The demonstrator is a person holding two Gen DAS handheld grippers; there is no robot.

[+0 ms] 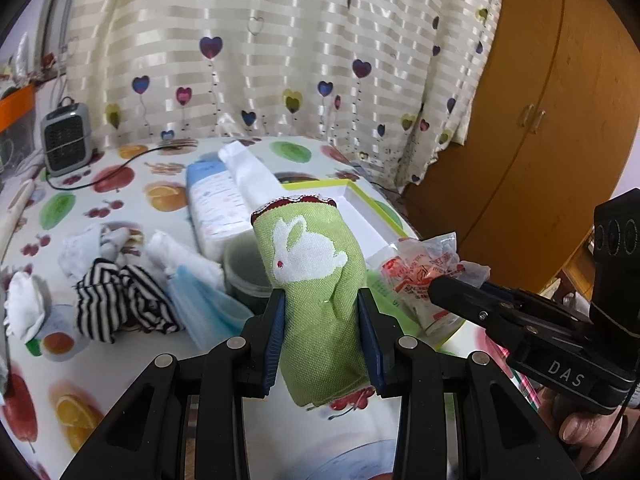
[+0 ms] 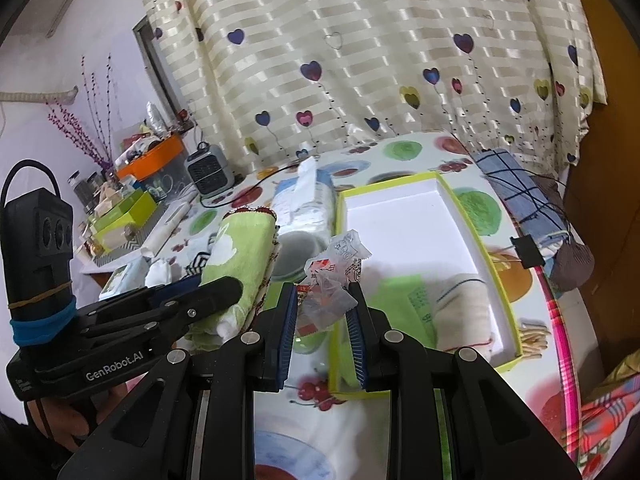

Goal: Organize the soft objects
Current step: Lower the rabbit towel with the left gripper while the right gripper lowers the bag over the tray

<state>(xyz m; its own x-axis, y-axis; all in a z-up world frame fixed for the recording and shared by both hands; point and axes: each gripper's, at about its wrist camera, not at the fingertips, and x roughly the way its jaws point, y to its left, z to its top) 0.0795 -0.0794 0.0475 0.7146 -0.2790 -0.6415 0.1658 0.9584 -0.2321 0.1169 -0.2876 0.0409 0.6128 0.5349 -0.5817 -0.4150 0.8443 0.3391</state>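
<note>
Left wrist view first: the heart-print curtain (image 1: 248, 40) hangs across the back, with a brown wardrobe (image 1: 540, 112) to its right. Below them spreads the bench (image 1: 120, 184) under a fruit-print cloth. A shallow white box with a lime-green rim (image 2: 404, 216) sits on the far right part of it, and folded cloth lies in its near end. Just left of the box stands a blue-and-white tissue pack (image 1: 212, 204), and a small grey fan heater (image 1: 66, 138) sits at the back left corner. On the left side of the bench lie a black-and-white striped cloth (image 1: 120, 300), a pale blue mask (image 1: 200, 300) beside it, and some white crumpled bits.

The left claw (image 1: 322, 320) pinches a rolled green cloth with a white rabbit (image 1: 312, 264), its blue pads pressed on both sides, holding the roll raised above the bench just left of the box. The right claw (image 2: 324, 312) is closed on a crinkled clear plastic packet with red print (image 2: 332, 280), held over the near left edge of the box. The two claws sit close side by side.
</note>
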